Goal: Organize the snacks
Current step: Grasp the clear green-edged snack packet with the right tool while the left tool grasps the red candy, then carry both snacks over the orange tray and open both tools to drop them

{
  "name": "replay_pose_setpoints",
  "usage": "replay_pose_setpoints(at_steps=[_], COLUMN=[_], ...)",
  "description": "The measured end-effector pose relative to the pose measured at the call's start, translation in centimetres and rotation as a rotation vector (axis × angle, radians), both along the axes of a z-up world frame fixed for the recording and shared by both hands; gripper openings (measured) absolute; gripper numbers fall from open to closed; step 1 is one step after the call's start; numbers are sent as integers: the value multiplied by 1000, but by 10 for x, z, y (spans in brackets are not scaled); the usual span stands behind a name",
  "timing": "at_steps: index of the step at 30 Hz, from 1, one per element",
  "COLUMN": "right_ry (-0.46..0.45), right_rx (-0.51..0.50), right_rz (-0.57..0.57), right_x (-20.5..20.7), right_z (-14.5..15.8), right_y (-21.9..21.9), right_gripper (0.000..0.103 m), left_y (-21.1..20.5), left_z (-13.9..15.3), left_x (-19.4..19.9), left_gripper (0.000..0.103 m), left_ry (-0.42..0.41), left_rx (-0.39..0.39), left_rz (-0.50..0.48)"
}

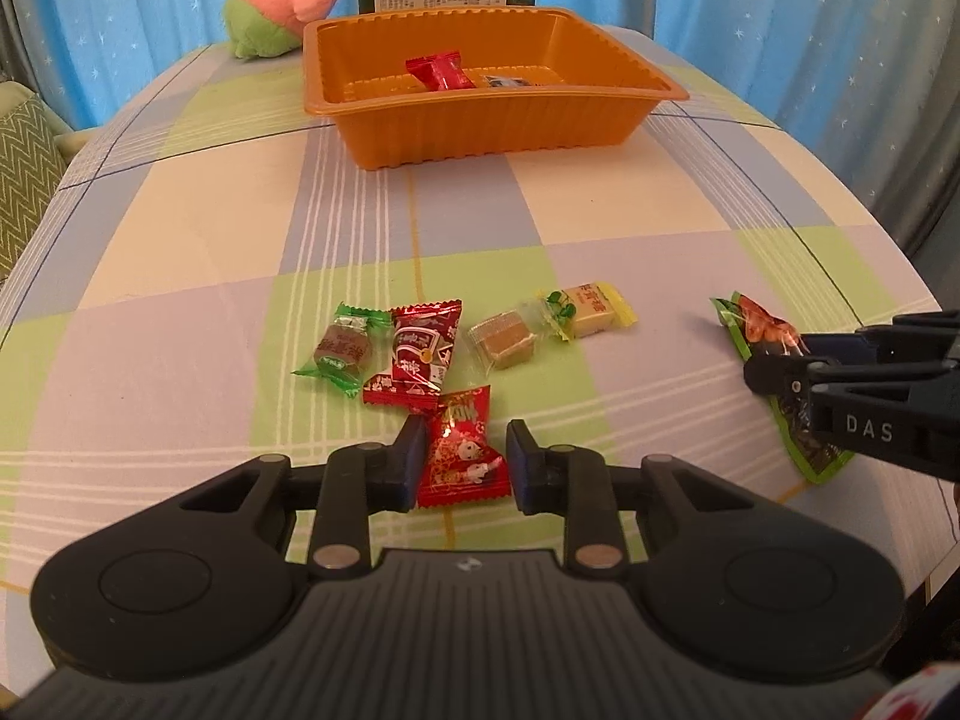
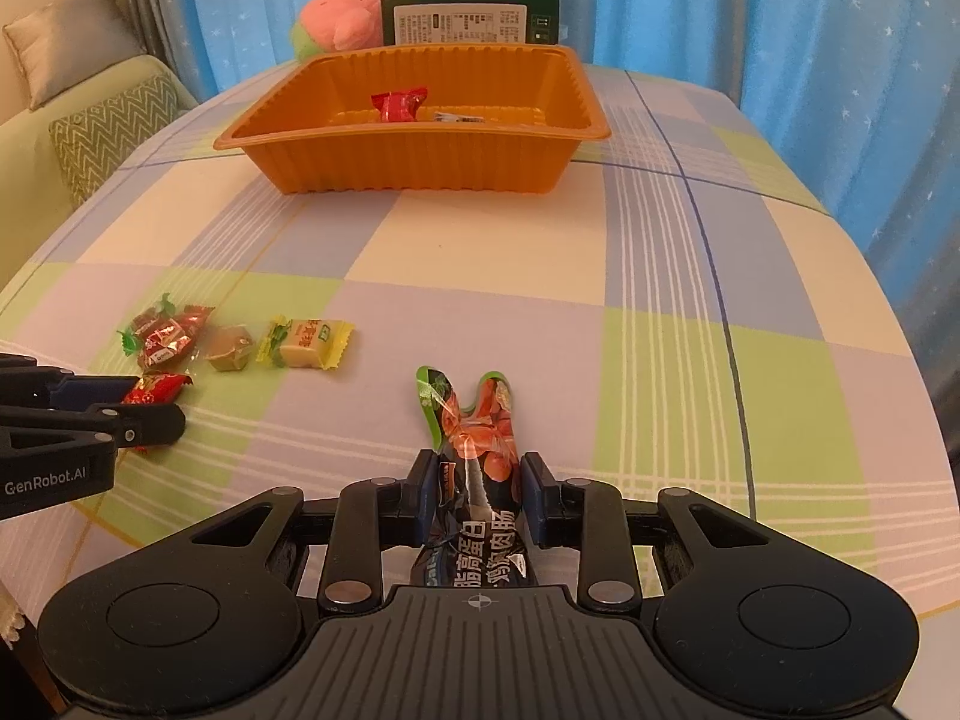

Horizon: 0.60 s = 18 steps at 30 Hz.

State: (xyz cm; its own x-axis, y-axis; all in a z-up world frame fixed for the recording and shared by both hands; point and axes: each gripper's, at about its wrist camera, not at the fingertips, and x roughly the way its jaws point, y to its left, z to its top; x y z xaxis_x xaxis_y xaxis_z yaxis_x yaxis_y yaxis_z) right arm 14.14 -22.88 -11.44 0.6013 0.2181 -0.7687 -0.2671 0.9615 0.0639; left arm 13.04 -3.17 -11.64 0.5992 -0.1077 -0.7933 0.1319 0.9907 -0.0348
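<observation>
Left claw (image 1: 461, 461) sits low over the checked tabletop (image 1: 600, 204), its fingers apart and straddling a red candy (image 1: 462, 450); the left pad touches the wrapper's edge, the right pad stands just clear. Right claw (image 2: 478, 498) is level and low, its fingers pressed against both sides of a sausage packet (image 2: 477, 468) that lies on the cloth. Four more wrapped sweets lie just beyond the red candy. The orange tray (image 1: 498, 126) stands further back, holding a red sweet (image 1: 438, 69) and another small wrapped item.
</observation>
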Motion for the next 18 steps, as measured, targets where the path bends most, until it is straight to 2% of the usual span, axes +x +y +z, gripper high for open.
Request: replay_pose_setpoints(at_steps=[8, 18], right_ry=[-7, -35], right_rx=[32, 60], right_rz=[-29, -60], right_x=[-8, -19], right_z=[7, 32], right_y=[-1, -5], right_gripper=[30, 30], left_y=[-4, -12], left_z=[10, 40], left_x=[-6, -2], left_gripper=[24, 24], left_ry=[1, -48], left_rx=[-35, -54], left_rz=[-22, -35])
